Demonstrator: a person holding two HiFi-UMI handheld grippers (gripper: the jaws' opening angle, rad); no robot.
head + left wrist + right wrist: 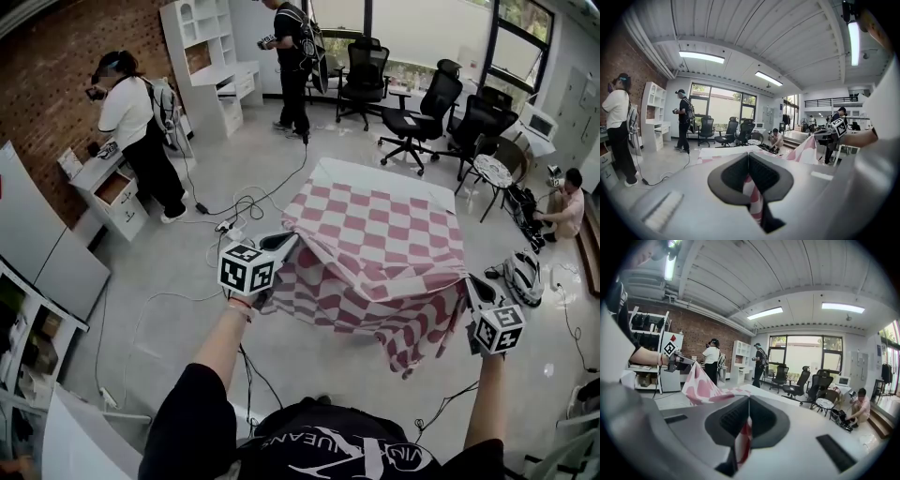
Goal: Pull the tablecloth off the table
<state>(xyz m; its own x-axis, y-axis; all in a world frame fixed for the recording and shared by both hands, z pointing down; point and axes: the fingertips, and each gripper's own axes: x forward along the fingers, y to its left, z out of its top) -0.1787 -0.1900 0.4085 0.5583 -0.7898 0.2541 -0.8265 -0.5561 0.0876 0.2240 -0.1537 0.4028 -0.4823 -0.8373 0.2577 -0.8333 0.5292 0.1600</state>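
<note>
A red and white checked tablecloth (380, 234) lies partly over a white table (375, 173), its near part lifted and sagging. My left gripper (292, 240) is shut on the cloth's near left corner. The right gripper (468, 281) is shut on the near right corner. In the left gripper view a strip of tablecloth (753, 197) is pinched between the closed jaws. In the right gripper view the tablecloth (745, 441) hangs from the closed jaws, and more of it stretches left to the other gripper (680, 361).
Cables (239, 211) trail over the floor left of the table. Black office chairs (422, 108) stand behind it. A person (141, 131) stands at a white desk (108, 192) on the left, another (292, 61) at the back, a third (562, 208) crouches right.
</note>
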